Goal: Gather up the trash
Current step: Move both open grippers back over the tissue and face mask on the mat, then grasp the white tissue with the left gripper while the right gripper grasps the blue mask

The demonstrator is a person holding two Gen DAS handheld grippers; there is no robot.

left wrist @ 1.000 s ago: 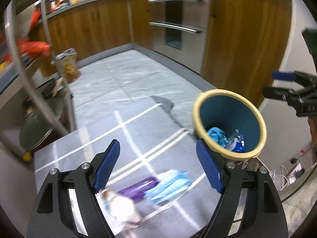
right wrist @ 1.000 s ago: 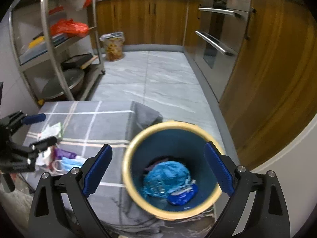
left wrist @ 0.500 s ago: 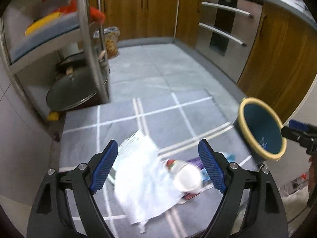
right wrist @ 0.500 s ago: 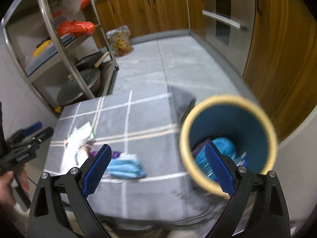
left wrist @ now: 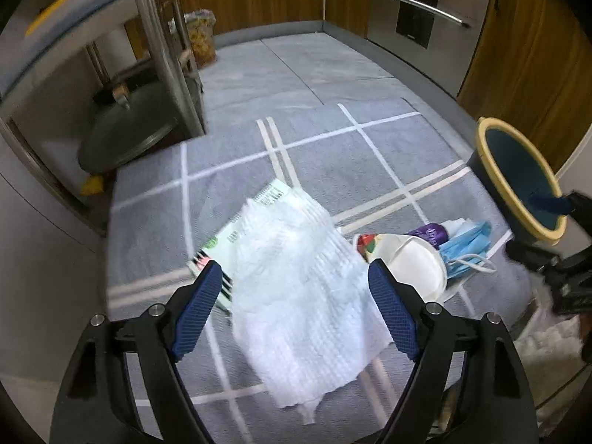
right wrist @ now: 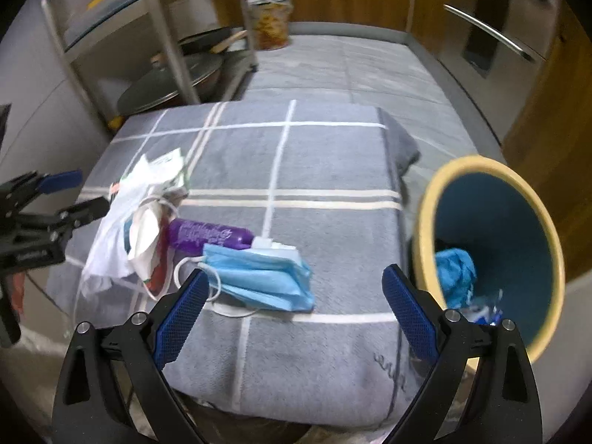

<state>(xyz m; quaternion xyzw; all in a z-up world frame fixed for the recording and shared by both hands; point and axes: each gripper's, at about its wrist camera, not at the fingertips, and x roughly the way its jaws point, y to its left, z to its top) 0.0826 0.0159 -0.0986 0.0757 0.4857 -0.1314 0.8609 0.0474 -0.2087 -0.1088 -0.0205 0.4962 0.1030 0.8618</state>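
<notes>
A white paper towel (left wrist: 299,292) lies on the grey checked cloth (left wrist: 229,140), over a printed packet (left wrist: 236,229). My left gripper (left wrist: 296,310) is open just above the towel, empty. Beside it lie a white cup-shaped mask (left wrist: 410,262), a purple wrapper (right wrist: 207,236) and a blue face mask (right wrist: 262,281). My right gripper (right wrist: 292,314) is open and empty, close above the blue mask. The blue bin with a yellow rim (right wrist: 495,251) stands to the right and holds blue trash (right wrist: 453,270).
A metal shelf rack (right wrist: 166,37) with pan lids stands at the far left. A filled bag (right wrist: 270,22) sits on the tiled floor by wooden cabinets. An oven front (left wrist: 418,11) is at the far right. The cloth's edge (right wrist: 396,170) drops off beside the bin.
My left gripper swung left from the bin and came down over the paper towel. My right gripper moved left off the bin to over the blue mask. Both stayed open.
</notes>
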